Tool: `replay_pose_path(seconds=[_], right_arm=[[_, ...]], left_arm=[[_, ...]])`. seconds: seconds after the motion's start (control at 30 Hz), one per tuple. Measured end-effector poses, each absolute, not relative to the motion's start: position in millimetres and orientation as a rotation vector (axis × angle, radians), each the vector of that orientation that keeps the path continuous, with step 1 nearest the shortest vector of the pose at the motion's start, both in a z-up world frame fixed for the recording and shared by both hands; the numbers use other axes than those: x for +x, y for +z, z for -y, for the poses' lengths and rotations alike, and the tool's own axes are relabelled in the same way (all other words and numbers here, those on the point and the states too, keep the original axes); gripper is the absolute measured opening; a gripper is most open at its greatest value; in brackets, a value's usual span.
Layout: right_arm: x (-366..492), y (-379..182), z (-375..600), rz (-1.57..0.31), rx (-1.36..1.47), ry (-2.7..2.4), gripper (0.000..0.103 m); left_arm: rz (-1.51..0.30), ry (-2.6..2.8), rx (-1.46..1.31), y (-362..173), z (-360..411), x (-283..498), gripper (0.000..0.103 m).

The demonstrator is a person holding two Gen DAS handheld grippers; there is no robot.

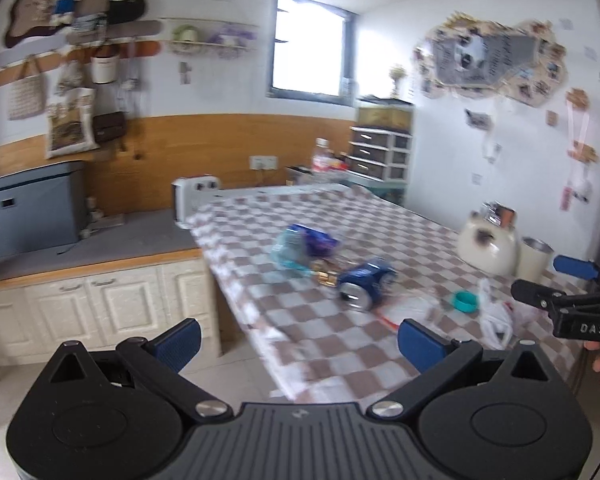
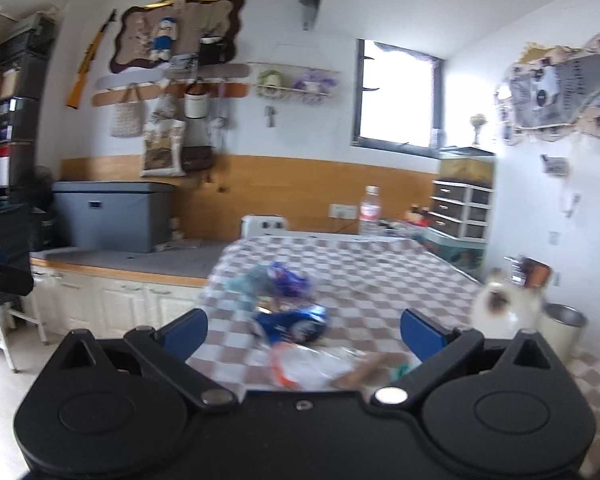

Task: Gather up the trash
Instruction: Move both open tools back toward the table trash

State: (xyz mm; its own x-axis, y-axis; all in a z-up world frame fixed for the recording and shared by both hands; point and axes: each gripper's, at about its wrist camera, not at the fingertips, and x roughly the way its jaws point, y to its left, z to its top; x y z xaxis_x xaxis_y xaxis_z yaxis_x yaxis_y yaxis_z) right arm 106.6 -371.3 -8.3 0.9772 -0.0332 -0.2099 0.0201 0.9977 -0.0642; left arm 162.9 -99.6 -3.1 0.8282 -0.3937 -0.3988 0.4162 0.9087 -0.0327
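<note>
Trash lies on a table with a brown-and-white checked cloth [image 1: 340, 344]. A crushed blue can [image 1: 365, 282] lies on its side in the left wrist view, with a crumpled blue and purple wrapper [image 1: 302, 246] behind it, a small gold piece [image 1: 325, 273] between them, a teal cap [image 1: 465, 301] and a clear plastic bag [image 1: 494, 316] to the right. My left gripper [image 1: 300, 344] is open and empty, short of the table edge. My right gripper [image 2: 304, 334] is open and empty above the table's near side; the can [image 2: 294, 324], the wrapper [image 2: 276, 280] and a clear bag [image 2: 320, 364] lie ahead of it.
A cat-shaped white pot [image 1: 487, 247] and a metal cup [image 1: 534, 258] stand at the table's right side. A plastic bottle [image 2: 369, 210] stands at the far end. A low white cabinet [image 1: 92, 300] with a grey box [image 1: 32, 210] runs along the left.
</note>
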Motion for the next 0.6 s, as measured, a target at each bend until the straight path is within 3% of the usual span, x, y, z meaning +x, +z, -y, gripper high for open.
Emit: replay_pose_path(seconds=[0.47,0.6], right_arm=[[98.8,-78.3,456.0,-0.284,0.095,-0.170,0.103],[104.7,-93.6,468.5,-0.303,0.148,-0.168,0.103]], left_arm=[[-0.424,-0.665,0.249,-56.5,223.3,199.7,0.102],[-0.422,-0.650,0.327,-69.0,246.6,218.8,0.079]])
